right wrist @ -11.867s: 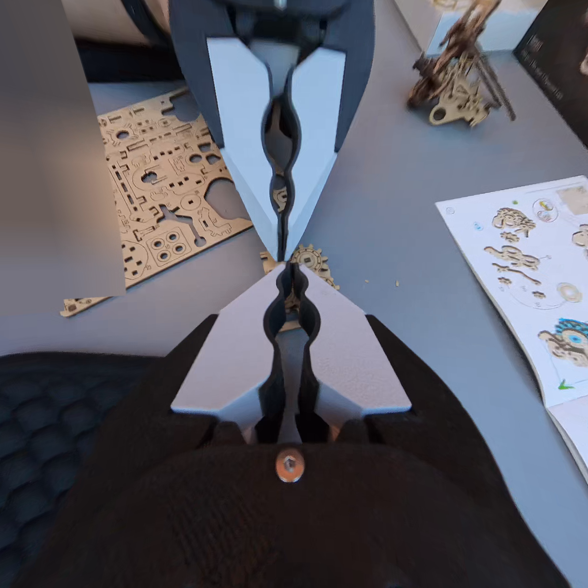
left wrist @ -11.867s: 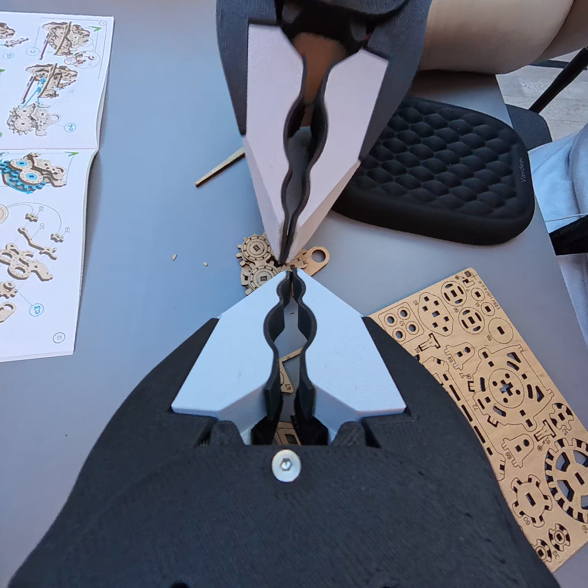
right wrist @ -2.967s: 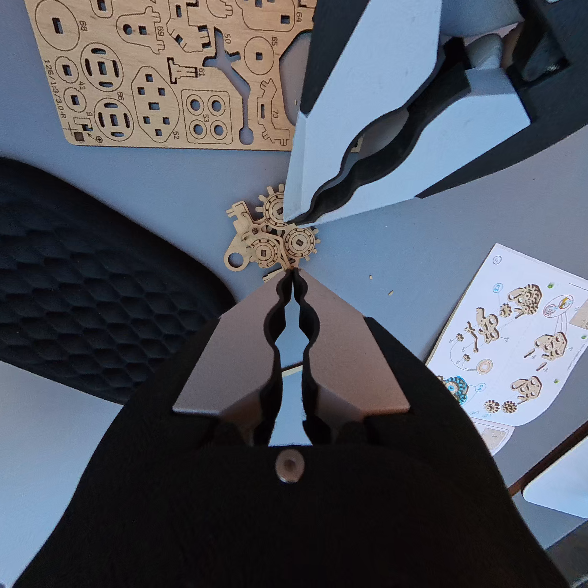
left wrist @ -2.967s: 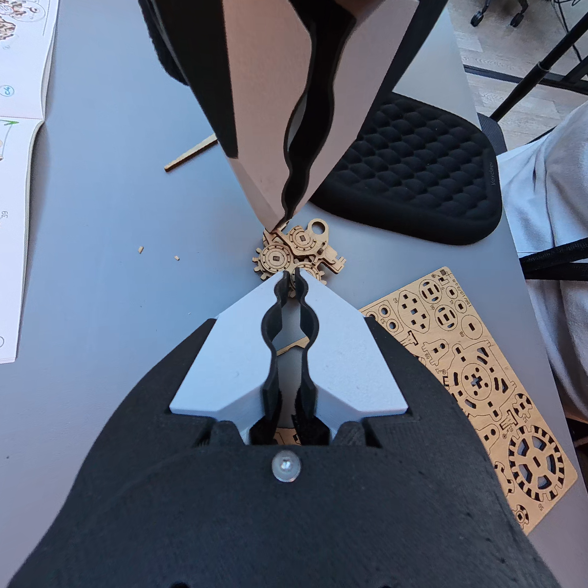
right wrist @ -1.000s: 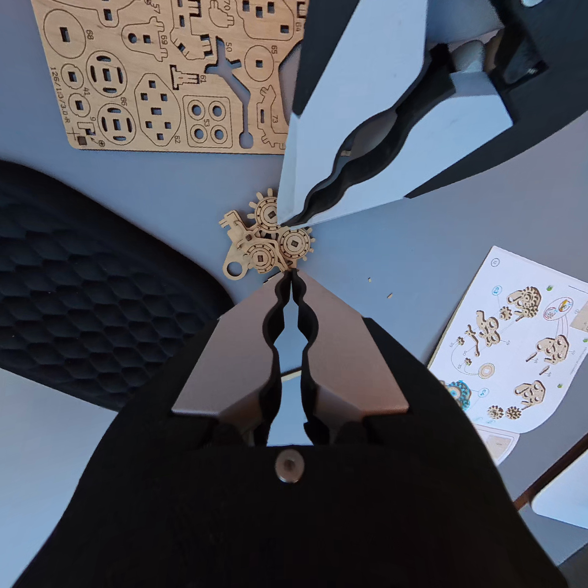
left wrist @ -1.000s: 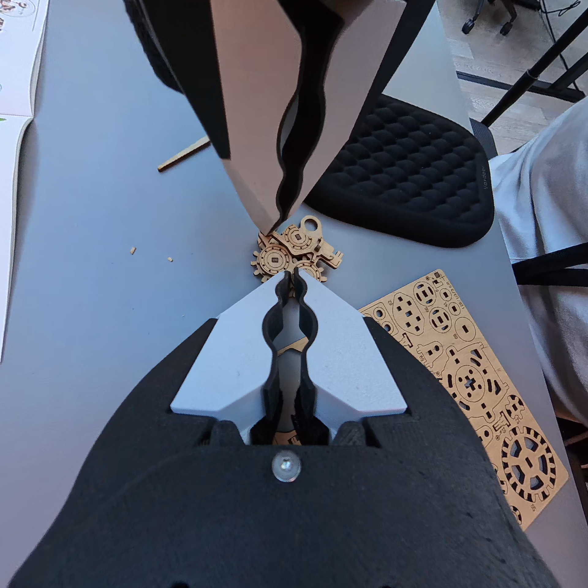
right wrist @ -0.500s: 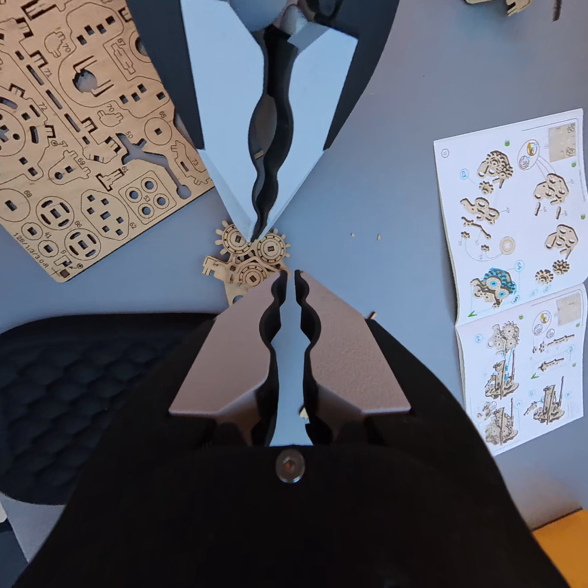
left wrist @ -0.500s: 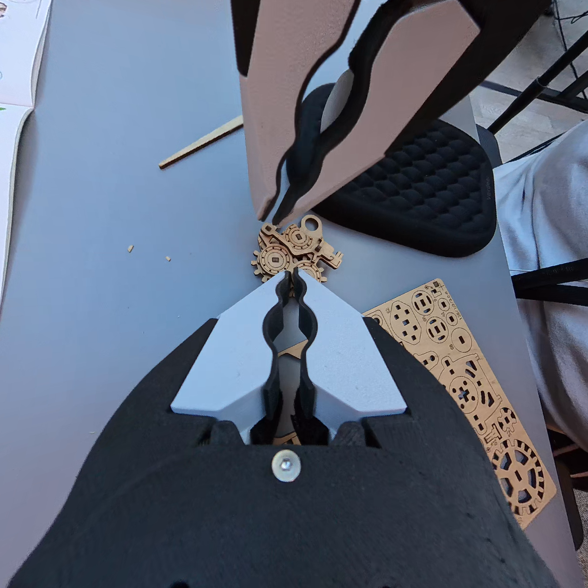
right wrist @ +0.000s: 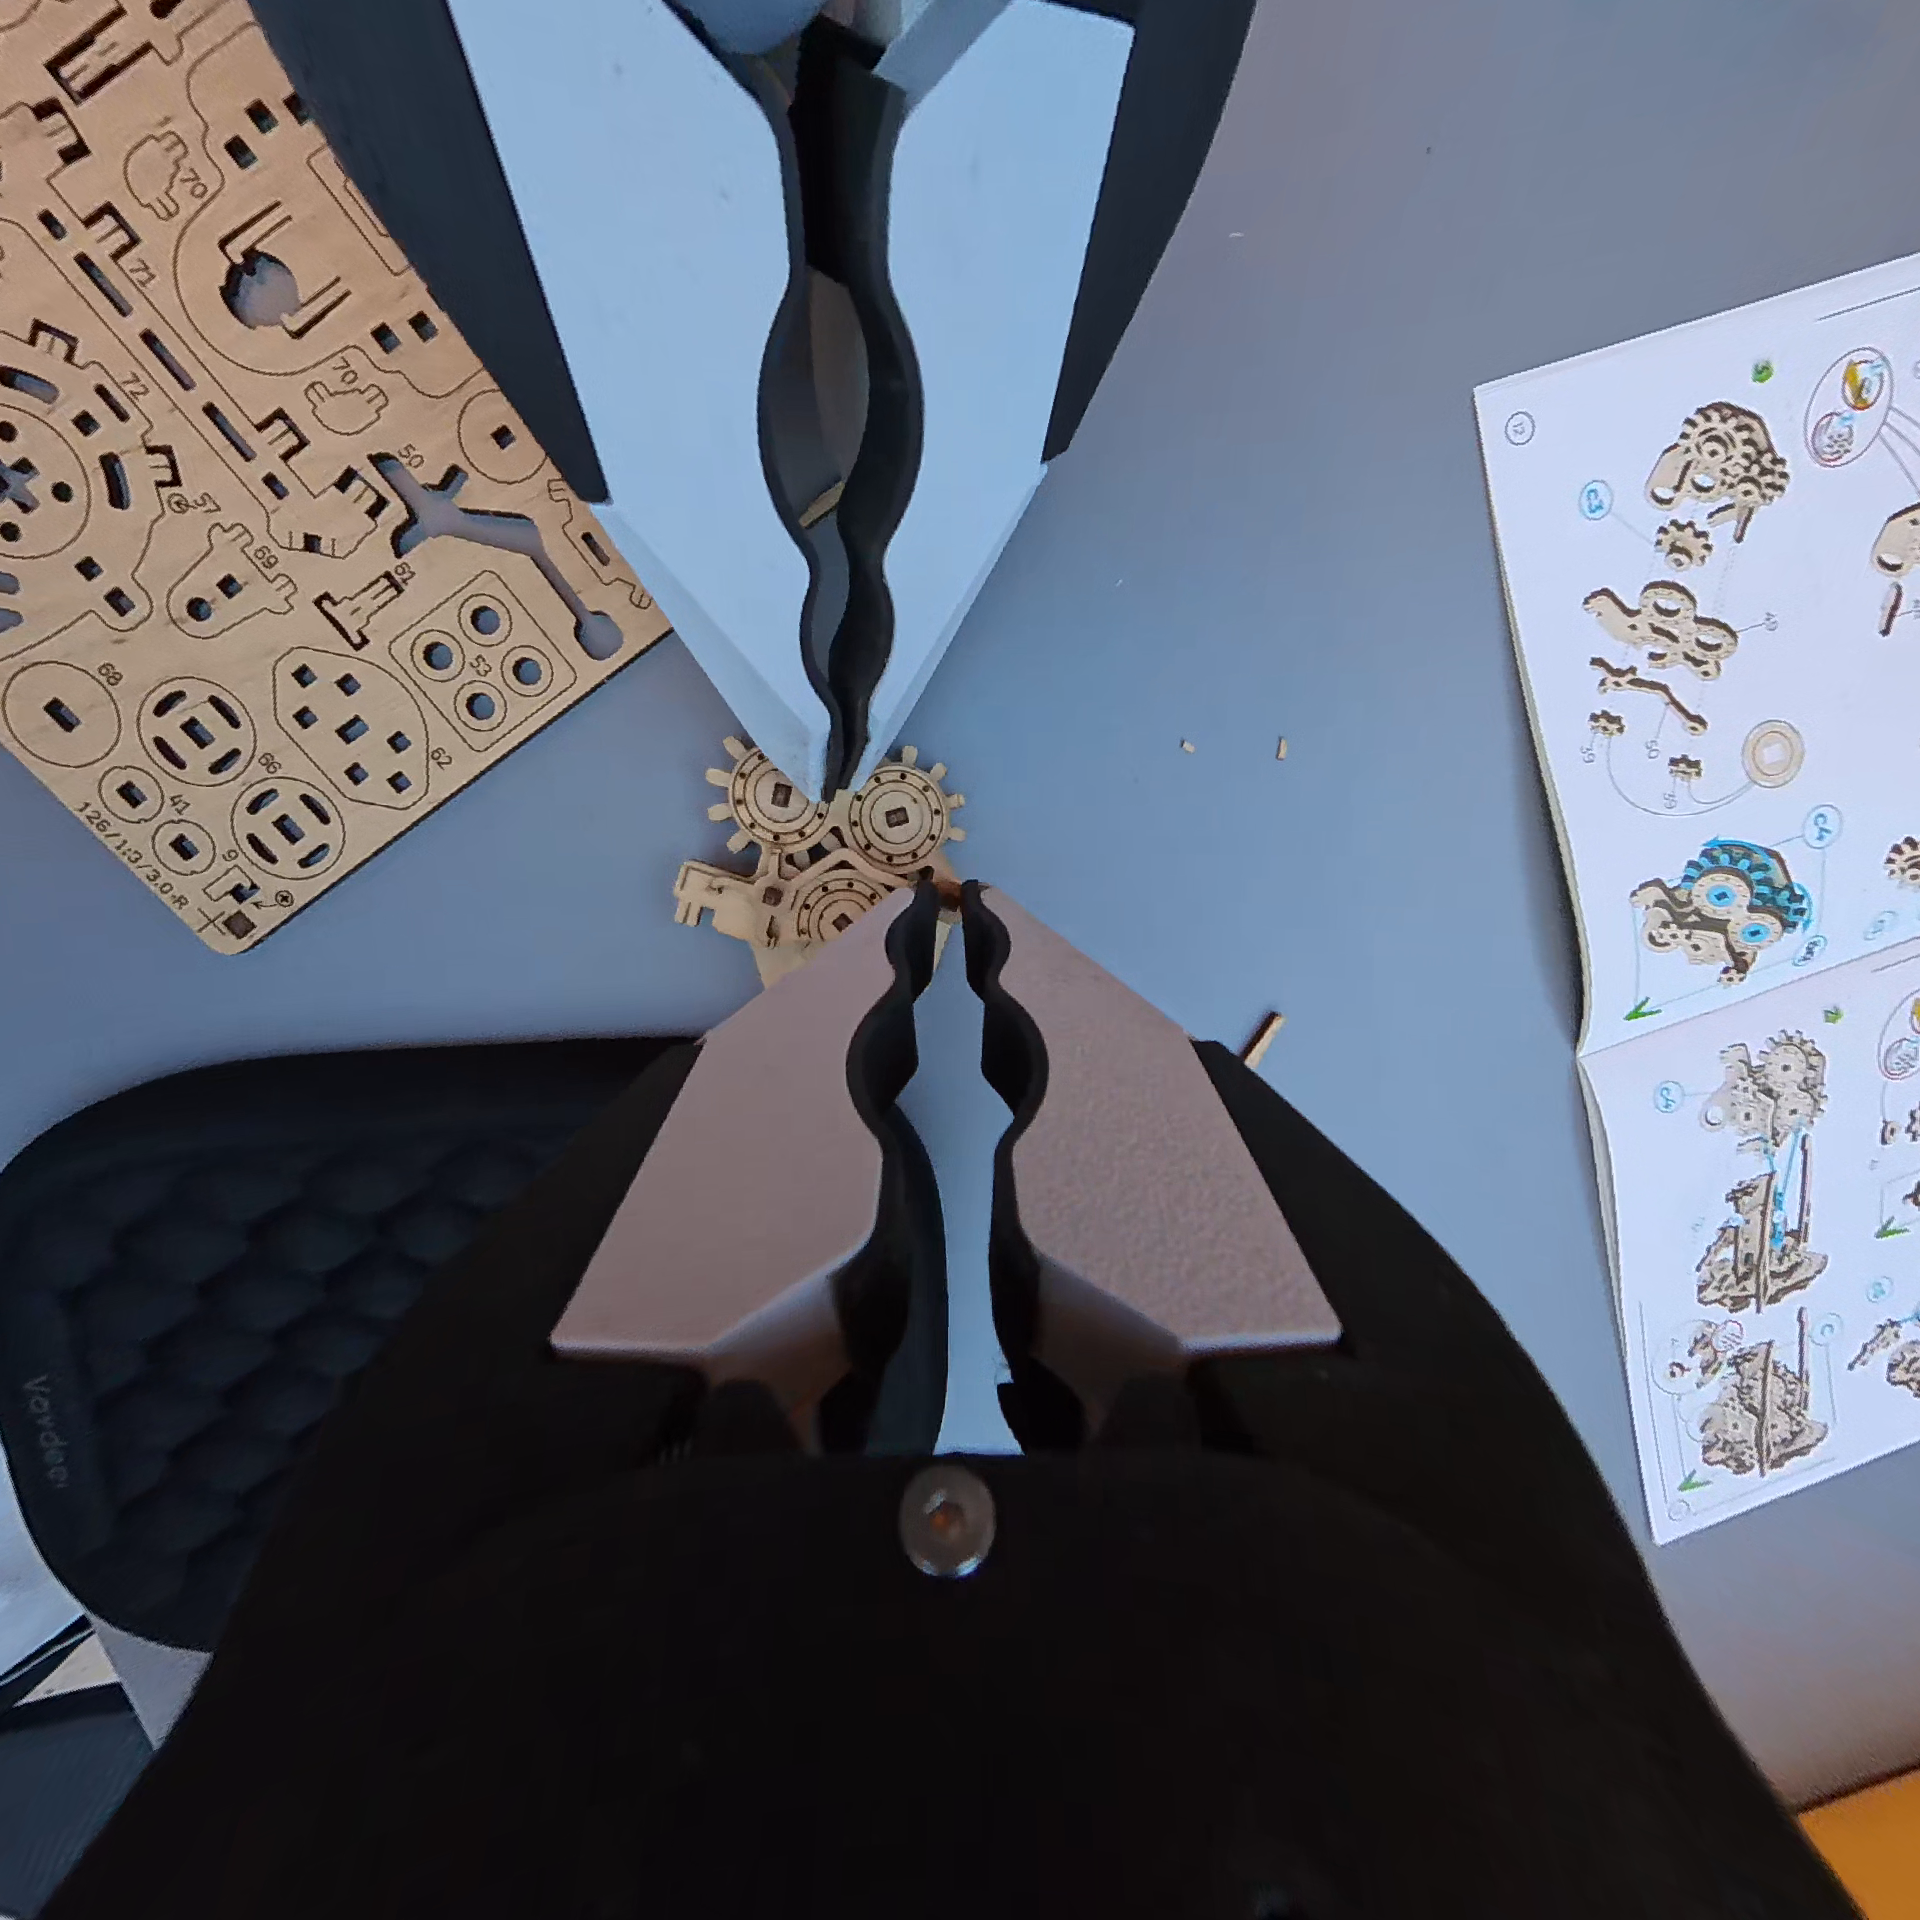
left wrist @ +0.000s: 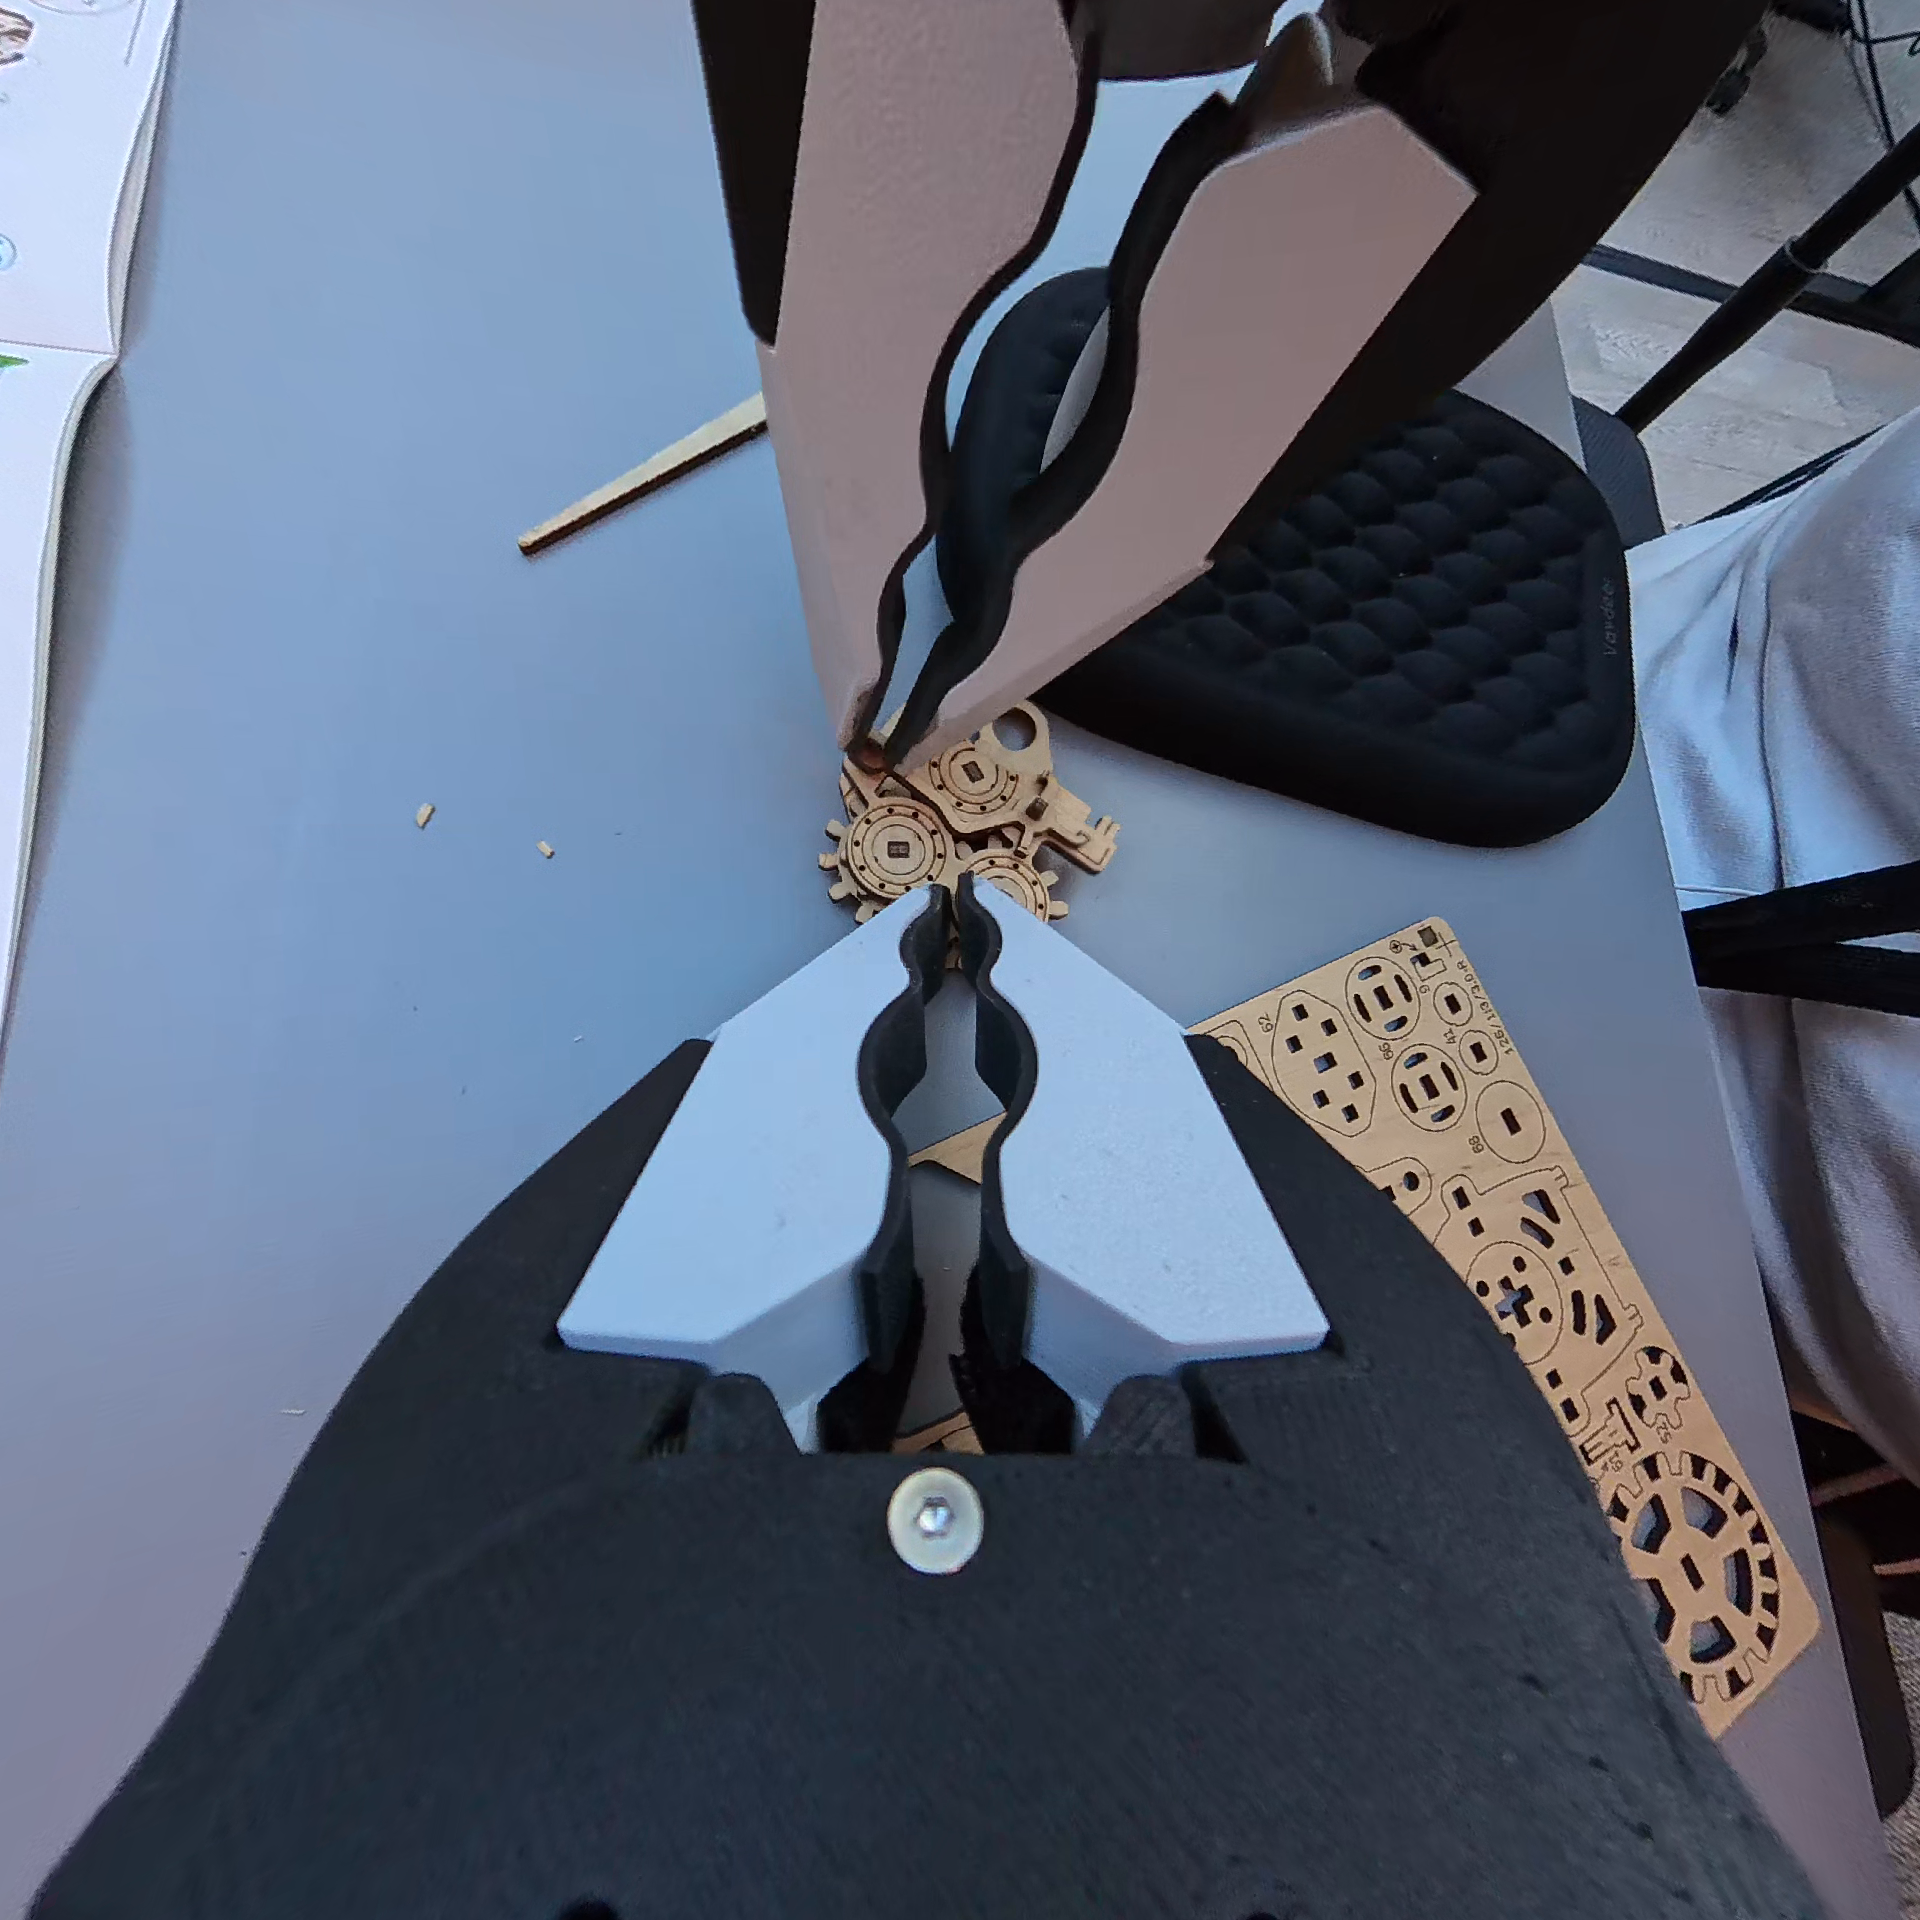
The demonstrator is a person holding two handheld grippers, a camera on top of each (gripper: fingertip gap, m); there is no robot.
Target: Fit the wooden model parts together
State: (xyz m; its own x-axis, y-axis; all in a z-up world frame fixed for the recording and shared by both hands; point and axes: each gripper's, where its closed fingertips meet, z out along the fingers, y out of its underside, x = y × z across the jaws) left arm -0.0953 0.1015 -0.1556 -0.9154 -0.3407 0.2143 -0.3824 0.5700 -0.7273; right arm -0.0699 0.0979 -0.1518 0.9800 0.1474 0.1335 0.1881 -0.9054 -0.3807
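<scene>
A small wooden gear assembly (left wrist: 935, 821) with three cogs lies on the grey table (left wrist: 312, 987). It also shows in the right wrist view (right wrist: 831, 842). My left gripper (left wrist: 951, 896) is shut on its near edge, and its tips (right wrist: 844, 774) sit between two cogs. My right gripper (right wrist: 941, 891) comes from the opposite side. Its tips (left wrist: 878, 743) are a sliver apart and pinch a small tab at the assembly's far corner.
A laser-cut part sheet (left wrist: 1507, 1247) lies right of the left gripper (right wrist: 208, 520). A black honeycomb pad (left wrist: 1351, 623) lies behind the assembly. An instruction booklet (right wrist: 1714, 831) lies at the table's other side. A thin wooden stick (left wrist: 644, 483) and a few chips lie loose. The grippers are tip to tip, or close to it.
My right gripper let go of the assembly, swung round to face the left gripper, and now closes on a corner tab. The left gripper has kept its grip.
</scene>
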